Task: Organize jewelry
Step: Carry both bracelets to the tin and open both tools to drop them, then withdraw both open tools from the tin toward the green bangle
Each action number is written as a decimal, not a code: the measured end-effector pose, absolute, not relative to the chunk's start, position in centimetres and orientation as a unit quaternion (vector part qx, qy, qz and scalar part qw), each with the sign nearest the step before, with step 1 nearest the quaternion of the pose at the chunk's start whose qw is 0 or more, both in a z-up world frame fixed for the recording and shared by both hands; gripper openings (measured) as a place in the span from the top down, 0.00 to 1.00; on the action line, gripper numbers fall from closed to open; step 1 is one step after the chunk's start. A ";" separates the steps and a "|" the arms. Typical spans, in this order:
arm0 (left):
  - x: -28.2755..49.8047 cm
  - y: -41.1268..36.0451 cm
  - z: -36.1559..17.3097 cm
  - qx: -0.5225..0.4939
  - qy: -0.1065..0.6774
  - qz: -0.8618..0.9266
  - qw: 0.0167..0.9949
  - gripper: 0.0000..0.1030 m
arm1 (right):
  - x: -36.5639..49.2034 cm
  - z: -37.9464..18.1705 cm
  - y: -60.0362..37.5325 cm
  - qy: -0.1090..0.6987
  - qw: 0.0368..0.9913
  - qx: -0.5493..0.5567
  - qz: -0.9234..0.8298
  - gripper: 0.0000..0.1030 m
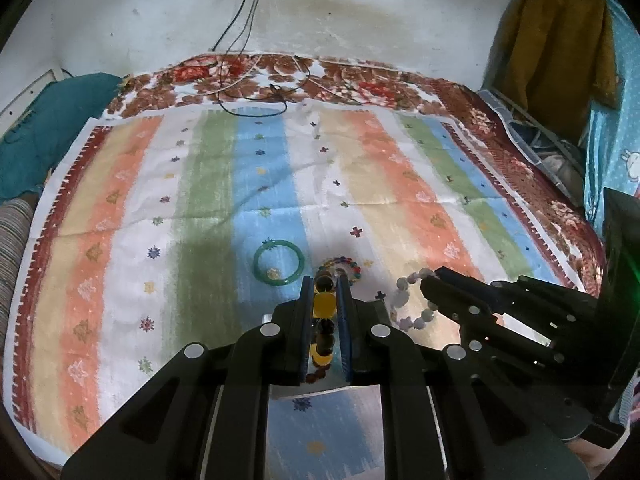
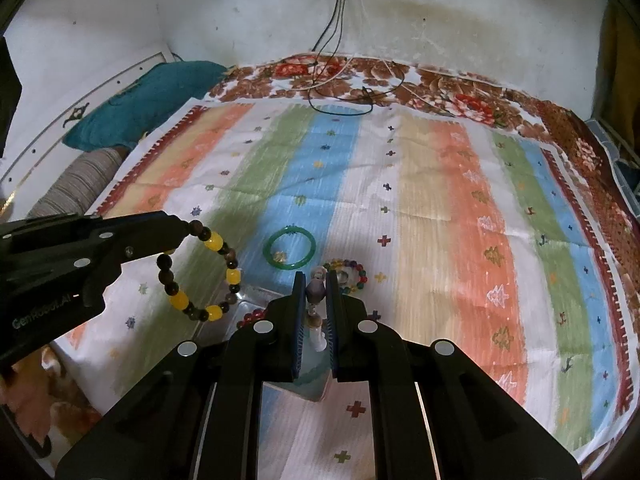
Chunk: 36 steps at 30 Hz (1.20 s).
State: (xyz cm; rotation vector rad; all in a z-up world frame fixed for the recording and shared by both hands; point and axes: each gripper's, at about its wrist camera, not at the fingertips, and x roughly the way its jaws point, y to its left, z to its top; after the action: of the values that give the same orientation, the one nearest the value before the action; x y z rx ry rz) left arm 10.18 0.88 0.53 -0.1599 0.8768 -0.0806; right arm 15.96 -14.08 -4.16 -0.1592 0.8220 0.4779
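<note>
The left gripper (image 1: 325, 280) has its matte black jaws nearly closed on a bracelet of round dark brown and glossy yellow beads (image 2: 200, 270). In the right wrist view the loop hangs clear of the cloth from the jaw tips. In the left wrist view the beads sit in a line between the blue-lined pads.

The right gripper (image 2: 316, 280) is likewise nearly closed, clamped on a bracelet of pale lilac and white beads (image 1: 408, 298). Its beads are rounded and smooth; in the left wrist view the strand curves down from the jaw tips.

A solid green bangle (image 1: 279, 262), smooth and glassy, lies flat on the blue stripe of the striped cloth (image 1: 400, 184). Just beside it, toward the white stripe, lies a small bracelet of multicoloured beads (image 1: 344, 269).

The cloth is thin and creased, printed with brushed pastel stripes and small cross and star motifs. It lies over a floral blanket (image 1: 256, 80) of red-brown pattern. Black and white cables (image 1: 248, 40) run down the stained wall onto the blanket.
</note>
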 end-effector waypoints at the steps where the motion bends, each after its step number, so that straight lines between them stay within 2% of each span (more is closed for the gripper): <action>1: 10.1 0.8 0.5 -0.077 0.424 -0.039 0.902 0.89 | 15.8 -4.2 -14.1 0.396 0.886 -0.077 0.230 0.89; 14: 9.5 0.8 -0.1 -0.073 0.434 -0.034 0.897 0.88 | 15.4 -5.2 -13.9 0.413 0.875 -0.083 0.238 0.89; 15: 9.6 0.8 -0.3 -0.071 0.438 -0.031 0.896 0.86 | 15.4 -5.4 -13.9 0.415 0.876 -0.085 0.233 0.88; 16: 9.8 0.9 -0.5 -0.069 0.443 -0.029 0.893 0.75 | 15.5 -5.5 -14.0 0.416 0.876 -0.086 0.226 0.80; 17: 9.9 1.2 -0.6 -0.071 0.446 -0.026 0.892 0.68 | 15.6 -5.6 -14.1 0.417 0.877 -0.085 0.224 0.62; 18: 9.9 1.3 -0.6 -0.073 0.446 -0.024 0.892 0.66 | 15.7 -5.6 -14.2 0.417 0.877 -0.082 0.222 0.57; 19: 10.0 1.5 -0.6 -0.074 0.447 -0.022 0.891 0.66 | 15.9 -5.6 -14.4 0.418 0.878 -0.079 0.218 0.56; 26: 11.0 3.0 -1.0 -0.094 0.453 -0.002 0.886 0.43 | 17.5 -6.4 -15.2 0.434 0.876 -0.073 0.197 0.55; 36: 13.5 5.3 -2.9 -0.122 0.476 0.034 0.870 0.28 | 19.4 -6.9 -15.5 0.450 0.870 -0.063 0.190 0.34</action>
State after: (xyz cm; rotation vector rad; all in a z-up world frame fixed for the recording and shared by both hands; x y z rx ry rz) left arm 13.52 5.31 -2.86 -0.2555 0.9945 0.0708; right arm 19.36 -15.45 -6.95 -0.1318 0.9410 0.3974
